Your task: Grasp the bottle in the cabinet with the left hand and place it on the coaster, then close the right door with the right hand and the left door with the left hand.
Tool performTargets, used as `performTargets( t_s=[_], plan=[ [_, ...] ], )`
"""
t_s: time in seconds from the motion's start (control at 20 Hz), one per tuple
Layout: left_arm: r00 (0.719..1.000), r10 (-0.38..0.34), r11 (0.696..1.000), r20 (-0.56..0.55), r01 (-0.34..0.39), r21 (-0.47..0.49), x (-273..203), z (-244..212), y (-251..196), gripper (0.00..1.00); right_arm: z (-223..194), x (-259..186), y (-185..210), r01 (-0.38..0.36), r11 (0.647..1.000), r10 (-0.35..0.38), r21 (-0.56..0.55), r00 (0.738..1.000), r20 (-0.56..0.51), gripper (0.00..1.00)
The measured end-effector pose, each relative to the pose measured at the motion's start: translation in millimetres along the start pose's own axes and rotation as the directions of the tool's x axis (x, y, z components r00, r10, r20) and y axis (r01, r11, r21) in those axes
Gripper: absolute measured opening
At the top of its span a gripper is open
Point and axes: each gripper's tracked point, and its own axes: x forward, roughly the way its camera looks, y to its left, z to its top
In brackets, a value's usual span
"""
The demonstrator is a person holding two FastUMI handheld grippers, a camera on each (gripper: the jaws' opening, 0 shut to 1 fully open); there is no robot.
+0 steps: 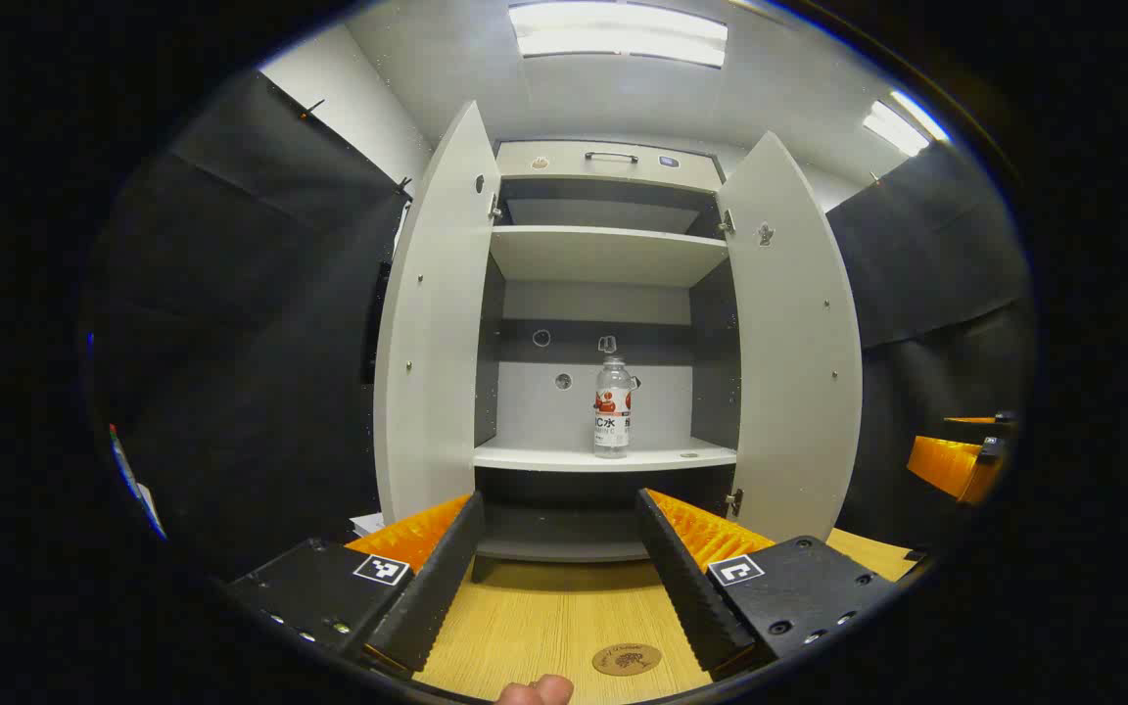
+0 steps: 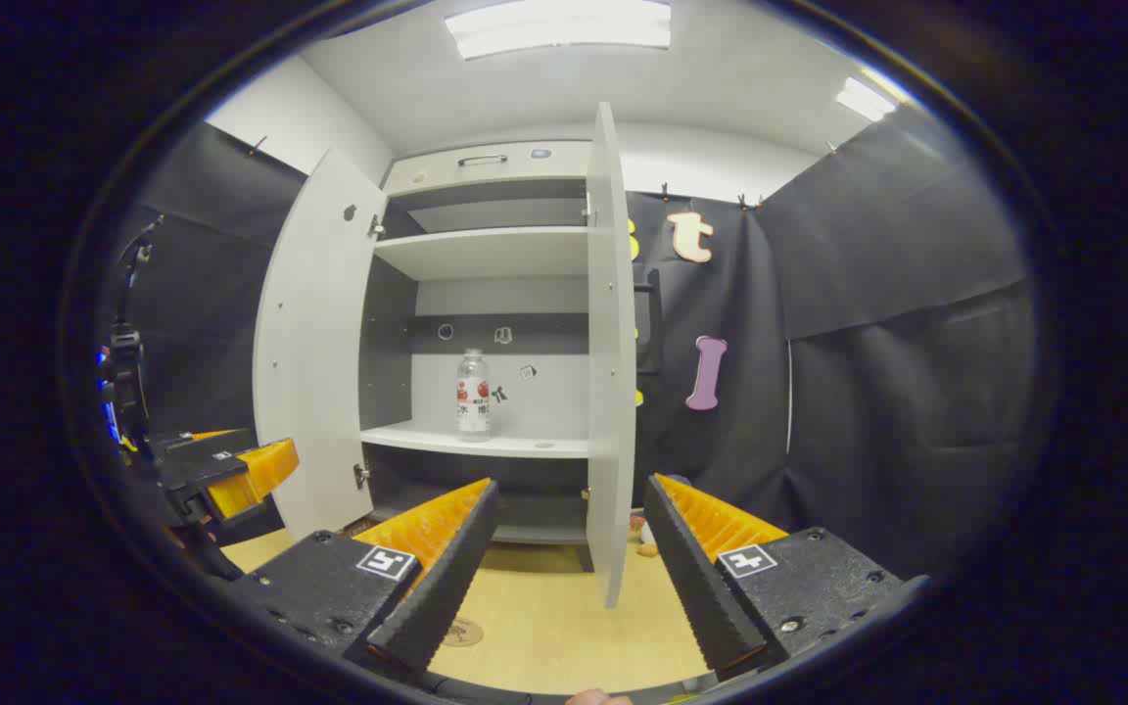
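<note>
Both doors of the tall white cabinet (image 1: 613,255) stand wide, so the clear plastic bottle with the red-and-white label (image 1: 611,406) is open to reach, upright on the far middle shelf. The left gripper (image 1: 559,558) lines up on it, jaws apart and empty, over the wooden surface (image 1: 544,617). The round brown coaster (image 1: 626,659), probably cork, waits near. The right gripper (image 2: 569,563), also agape, faces the right door (image 2: 611,392).
</note>
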Motion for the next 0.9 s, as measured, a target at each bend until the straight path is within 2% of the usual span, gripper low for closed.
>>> performTargets(
  t_s=[0.15, 0.2, 0.25, 0.9],
  plan=[
    [1.000, -0.024, 1.000, -0.018, 0.024, -0.008, 1, -7, -4, 0.95, -4, 8, 2, -0.006, 1.000, 0.006, -0.003, 1.000, -0.023, 0.97],
    [0.999, -0.026, 1.000, -0.020, 0.026, -0.008, 2, -9, -4, 0.99, -4, 9, 1, -0.005, 1.000, 0.005, -0.002, 1.000, -0.025, 0.98],
    [0.999, -0.027, 1.000, -0.024, 0.027, -0.007, 3, -10, -4, 0.95, -4, 10, 0, -0.003, 1.000, 0.003, -0.001, 1.000, -0.025, 0.96],
    [0.997, -0.050, 0.999, -0.054, 0.050, -0.005, 9, -18, -10, 0.95, -3, 14, 2, -0.014, 1.000, 0.014, 0.012, 0.999, -0.032, 0.97]
  ],
)
